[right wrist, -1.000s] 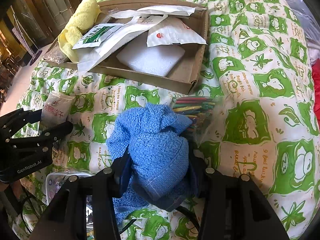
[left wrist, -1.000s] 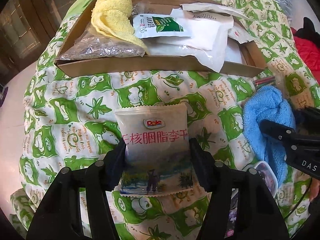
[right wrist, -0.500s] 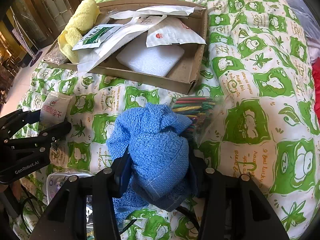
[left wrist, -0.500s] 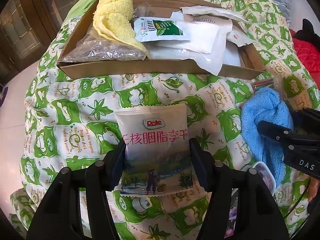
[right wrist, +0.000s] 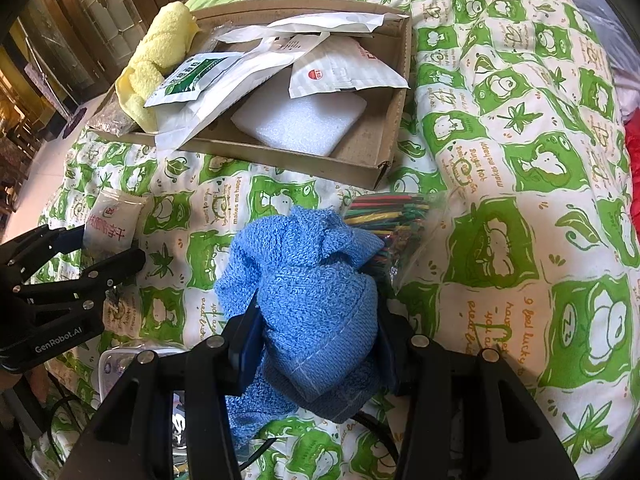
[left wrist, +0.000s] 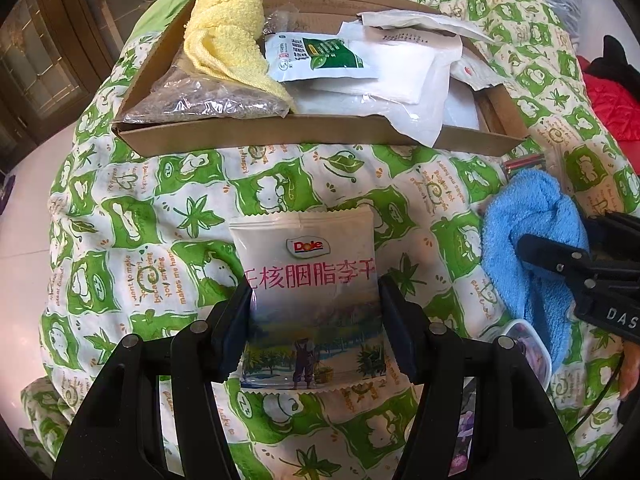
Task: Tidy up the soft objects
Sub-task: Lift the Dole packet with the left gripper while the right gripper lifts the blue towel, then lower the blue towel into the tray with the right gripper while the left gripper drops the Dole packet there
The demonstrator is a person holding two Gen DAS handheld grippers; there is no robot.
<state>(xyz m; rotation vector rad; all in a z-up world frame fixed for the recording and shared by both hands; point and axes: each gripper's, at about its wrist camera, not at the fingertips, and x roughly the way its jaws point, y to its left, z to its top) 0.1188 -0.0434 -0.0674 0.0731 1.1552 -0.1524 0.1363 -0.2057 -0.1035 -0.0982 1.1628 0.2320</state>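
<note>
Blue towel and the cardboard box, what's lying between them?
In the right wrist view, a clear bag of coloured sticks lies between blue towel and cardboard box.

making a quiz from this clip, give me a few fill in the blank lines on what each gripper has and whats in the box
1. The left gripper is closed on a ____ snack packet.
2. The right gripper grips a ____ towel.
3. A ____ towel lies in the cardboard box.

Missing words: Dole; blue; yellow
</note>
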